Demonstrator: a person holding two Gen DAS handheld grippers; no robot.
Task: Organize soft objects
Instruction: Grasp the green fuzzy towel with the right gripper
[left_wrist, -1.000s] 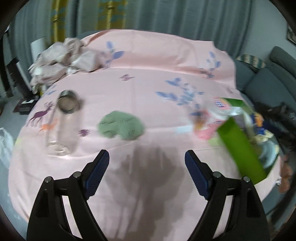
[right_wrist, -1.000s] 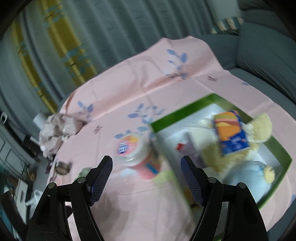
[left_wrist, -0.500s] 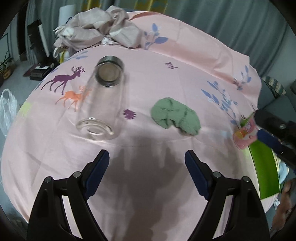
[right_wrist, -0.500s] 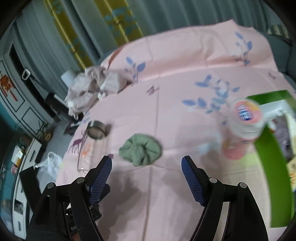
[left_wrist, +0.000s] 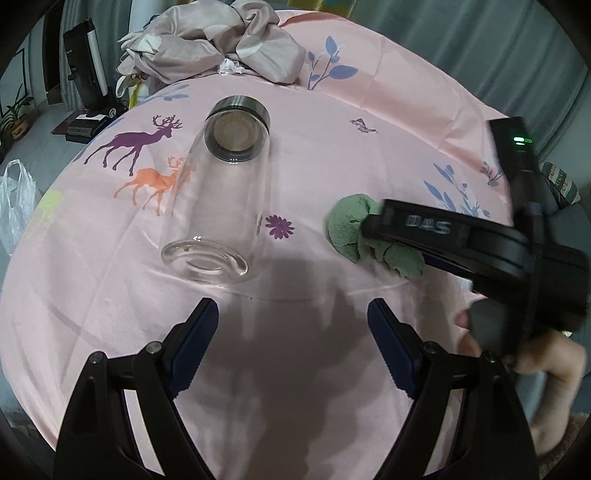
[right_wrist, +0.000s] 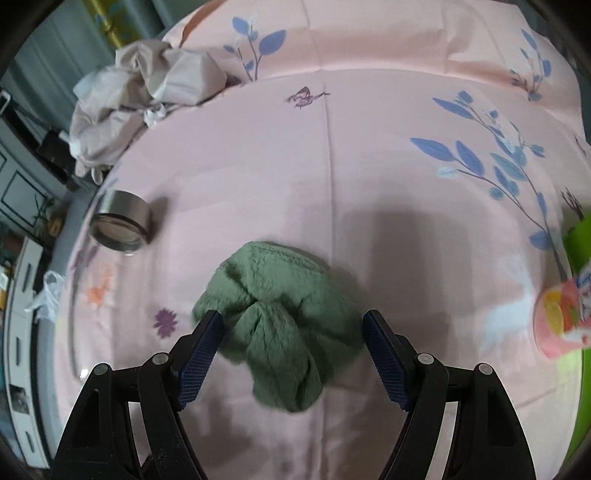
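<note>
Now your right tongs (right_wrist: 291, 334) have swung from green box onto green fluffy cloth (right_wrist: 280, 325), lower middle of frame, spread wide around it, not squeezing. Left tongs (left_wrist: 291, 332) spread wide, nothing inside, near glass jar (left_wrist: 221, 192). Grab comes next, likely.

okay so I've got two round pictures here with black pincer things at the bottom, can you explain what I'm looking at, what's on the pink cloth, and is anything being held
No robot here: a person holds a hand-operated claw in each hand, and each claw carries a wide-angle camera that looks along its fingers. One picture is from the left claw, the other from the right claw.

On the pink tablecloth lie a clear glass jar on its side, a crumpled green cloth, a heap of beige fabric at the far edge, and a pink cup beside a green box.

Nothing is held. Both claws are open. The right one straddles the green cloth without pinching it; the left one hangs over bare tablecloth near the jar.
</note>
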